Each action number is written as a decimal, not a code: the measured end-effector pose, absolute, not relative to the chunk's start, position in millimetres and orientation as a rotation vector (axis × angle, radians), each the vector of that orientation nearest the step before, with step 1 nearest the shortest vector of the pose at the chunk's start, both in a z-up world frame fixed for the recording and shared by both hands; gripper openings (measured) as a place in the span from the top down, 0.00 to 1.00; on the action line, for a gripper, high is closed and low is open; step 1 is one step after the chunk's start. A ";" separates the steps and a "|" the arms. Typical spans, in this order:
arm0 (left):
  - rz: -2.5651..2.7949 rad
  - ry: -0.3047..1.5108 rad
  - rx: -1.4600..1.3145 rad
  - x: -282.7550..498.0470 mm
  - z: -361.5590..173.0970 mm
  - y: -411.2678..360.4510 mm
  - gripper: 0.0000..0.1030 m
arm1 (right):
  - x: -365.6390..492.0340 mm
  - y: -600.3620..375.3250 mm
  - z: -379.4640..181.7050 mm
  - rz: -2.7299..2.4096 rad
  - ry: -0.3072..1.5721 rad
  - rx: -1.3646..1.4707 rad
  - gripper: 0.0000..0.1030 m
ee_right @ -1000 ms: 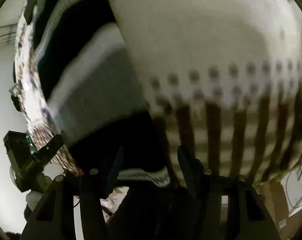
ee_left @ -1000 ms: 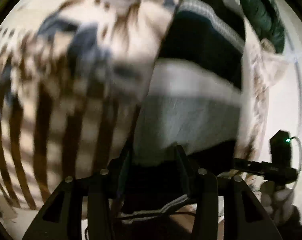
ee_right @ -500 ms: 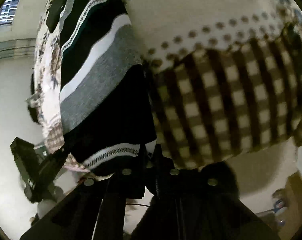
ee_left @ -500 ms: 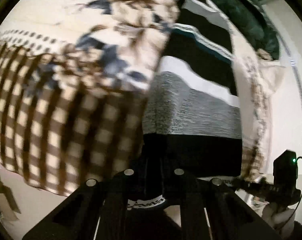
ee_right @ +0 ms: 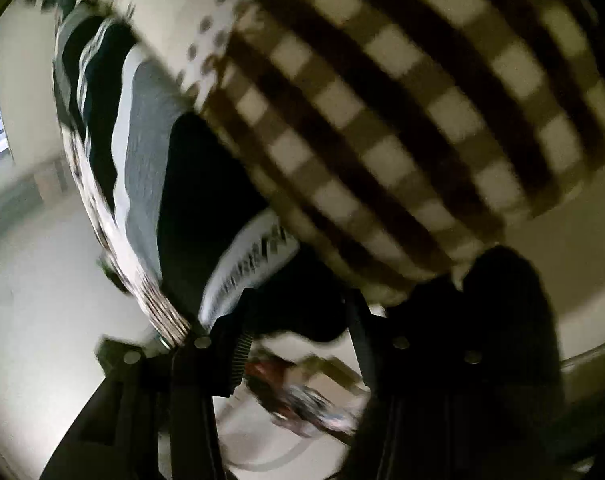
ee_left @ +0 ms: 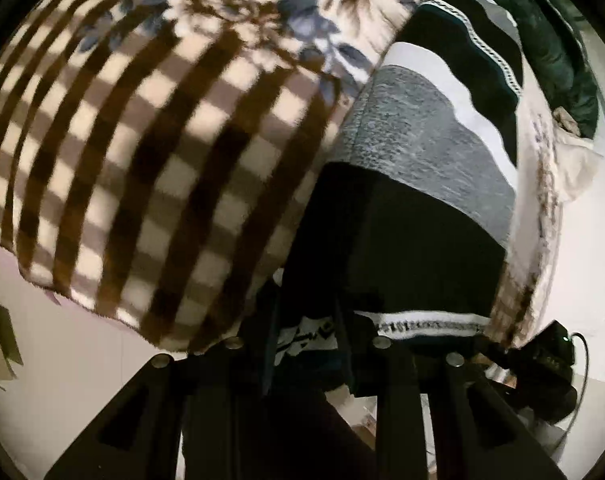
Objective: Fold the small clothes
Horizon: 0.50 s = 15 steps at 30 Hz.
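Note:
A striped black, grey and white knit garment [ee_left: 422,184] lies on a checked and floral blanket [ee_left: 142,160]. My left gripper [ee_left: 306,320] has its fingers part open around the garment's near hem, with the patterned white band [ee_left: 430,326] between and beside them. In the right wrist view the same garment [ee_right: 150,176] hangs over the blanket's edge [ee_right: 382,128]. My right gripper [ee_right: 298,316] has its fingers apart with the dark hem and white band [ee_right: 246,268] between them.
The other gripper's body [ee_left: 550,364] shows at the lower right of the left wrist view. A dark green cloth [ee_left: 558,52] lies beyond the garment. The pale floor [ee_right: 42,300] lies below the blanket's edge.
Both grippers were open, shut on the hem half a second ago, and now stand part open. Both have pulled back toward the blanket's near edge, and the right view has tilted.

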<state>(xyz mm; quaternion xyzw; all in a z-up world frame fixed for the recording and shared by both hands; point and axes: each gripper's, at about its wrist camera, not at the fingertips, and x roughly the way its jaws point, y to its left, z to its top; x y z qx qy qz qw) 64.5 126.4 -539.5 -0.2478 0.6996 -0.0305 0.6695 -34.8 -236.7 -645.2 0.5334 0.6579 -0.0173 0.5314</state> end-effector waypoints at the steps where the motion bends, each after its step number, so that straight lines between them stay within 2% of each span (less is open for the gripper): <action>1: -0.050 1.557 -0.549 64.7 -536.5 126.1 0.80 | -33.4 -238.0 -649.0 -0.044 1.548 1.305 0.93; 2: -0.046 1.541 -0.544 64.2 -532.8 124.1 0.93 | -33.9 -235.6 -648.9 -0.055 1.531 1.321 0.93; 3: -0.049 1.520 -0.537 64.1 -527.4 117.1 0.94 | -36.1 -233.7 -642.9 -0.075 1.520 1.296 0.93; 9: -0.043 1.473 -0.479 62.3 -511.4 117.2 0.95 | -45.8 -224.0 -609.6 -0.120 1.536 1.161 0.94; 15: -0.037 1.540 -0.478 67.8 -548.3 118.7 0.92 | -17.0 -185.2 -643.3 -0.109 1.653 1.006 0.93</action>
